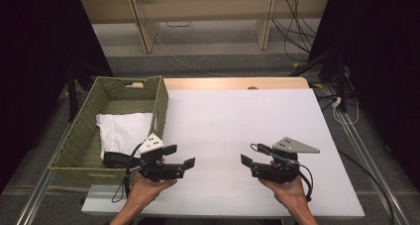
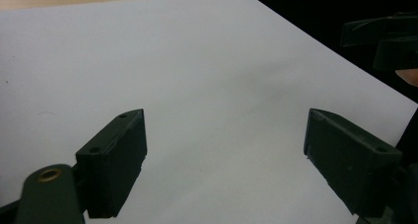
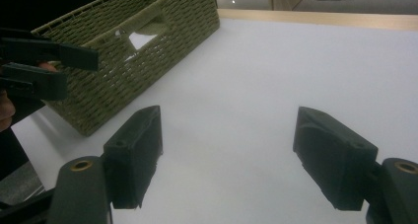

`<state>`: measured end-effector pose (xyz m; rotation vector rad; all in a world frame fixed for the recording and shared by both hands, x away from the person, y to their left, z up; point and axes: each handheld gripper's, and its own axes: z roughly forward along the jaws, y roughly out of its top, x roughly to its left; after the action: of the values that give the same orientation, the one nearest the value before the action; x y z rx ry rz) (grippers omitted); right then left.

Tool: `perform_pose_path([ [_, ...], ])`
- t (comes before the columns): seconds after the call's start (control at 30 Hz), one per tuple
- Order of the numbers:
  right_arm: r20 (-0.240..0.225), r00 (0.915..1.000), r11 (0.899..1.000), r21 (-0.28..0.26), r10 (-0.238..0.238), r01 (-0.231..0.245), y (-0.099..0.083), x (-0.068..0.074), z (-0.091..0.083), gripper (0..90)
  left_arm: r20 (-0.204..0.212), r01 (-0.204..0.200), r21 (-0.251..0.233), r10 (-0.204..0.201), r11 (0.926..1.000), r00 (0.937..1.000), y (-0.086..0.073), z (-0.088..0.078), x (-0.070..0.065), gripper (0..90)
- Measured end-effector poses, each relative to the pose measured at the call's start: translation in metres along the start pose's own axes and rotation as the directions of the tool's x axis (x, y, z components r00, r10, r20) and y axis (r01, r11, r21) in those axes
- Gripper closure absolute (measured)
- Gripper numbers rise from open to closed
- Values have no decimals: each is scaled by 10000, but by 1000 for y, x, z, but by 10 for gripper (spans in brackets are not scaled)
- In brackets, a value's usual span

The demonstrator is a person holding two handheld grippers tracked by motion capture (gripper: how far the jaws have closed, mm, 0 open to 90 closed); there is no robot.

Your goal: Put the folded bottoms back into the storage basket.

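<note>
While both sets of jaws stand spread with nothing between them, the left gripper (image 1: 181, 156) and right gripper (image 1: 246, 160) hang low over the bare white table (image 1: 237, 121), tips turned toward each other. A folded white cloth (image 1: 121, 128) lies inside the woven basket (image 1: 79, 140) just beside the left gripper, likely stowed there for tidiness.
</note>
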<state>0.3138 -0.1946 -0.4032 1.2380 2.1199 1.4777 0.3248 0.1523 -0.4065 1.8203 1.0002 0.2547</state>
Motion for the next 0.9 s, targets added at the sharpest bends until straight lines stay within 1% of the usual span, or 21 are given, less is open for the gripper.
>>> perform_pose_path([
  [0.03, -10, 10000, 10000, -28, -9, 9, -1, 0, 0, 271, -50, -19, -7, 19, 10000, 10000, -1, -1, 0, 165],
  [0.2, -111, 9999, 10000, -4, -9, 9, -8, 3, -3, 264, -49, -45, -203, 44, 9998, 10000, -4, -5, -1, 165],
  [0.27, -125, 9999, 10000, 35, -11, 12, -13, 4, -5, 262, 27, -40, -275, 41, 9996, 10000, -8, -8, -3, 165],
  [0.37, -103, 9999, 10000, 23, 45, -45, -17, 3, -9, 261, 69, -44, -220, 46, 9997, 10000, -13, -8, -5, 165],
  [0.43, -106, 9999, 10000, -7, 44, -44, -19, 4, -11, 259, 24, -147, -166, 148, 9998, 9999, -16, -7, -7, 165],
  [0.47, -112, 9999, 10000, -43, 44, -44, -20, 5, -12, 258, -43, -297, -54, 296, 9995, 9996, -17, -8, -8, 165],
  [0.53, -120, 9999, 10000, -19, -14, 14, -22, 6, -14, 253, -113, -398, -72, 397, 9992, 9991, -18, -9, -8, 162],
  [0.6, -144, 9999, 10000, -39, -58, 58, -24, 7, -16, 252, -75, -249, -107, 248, 9996, 9997, -19, -9, -7, 162],
  [0.73, -133, 9998, 9999, -55, -148, 147, -27, 9, -20, 252, -4, -264, -98, 264, 9996, 9997, -21, -9, -8, 162],
  [0.9, -147, 9998, 9999, -123, -122, 120, -27, 9, -20, 251, 5, -247, -198, 247, 9995, 9997, -21, -9, -7, 162],
])
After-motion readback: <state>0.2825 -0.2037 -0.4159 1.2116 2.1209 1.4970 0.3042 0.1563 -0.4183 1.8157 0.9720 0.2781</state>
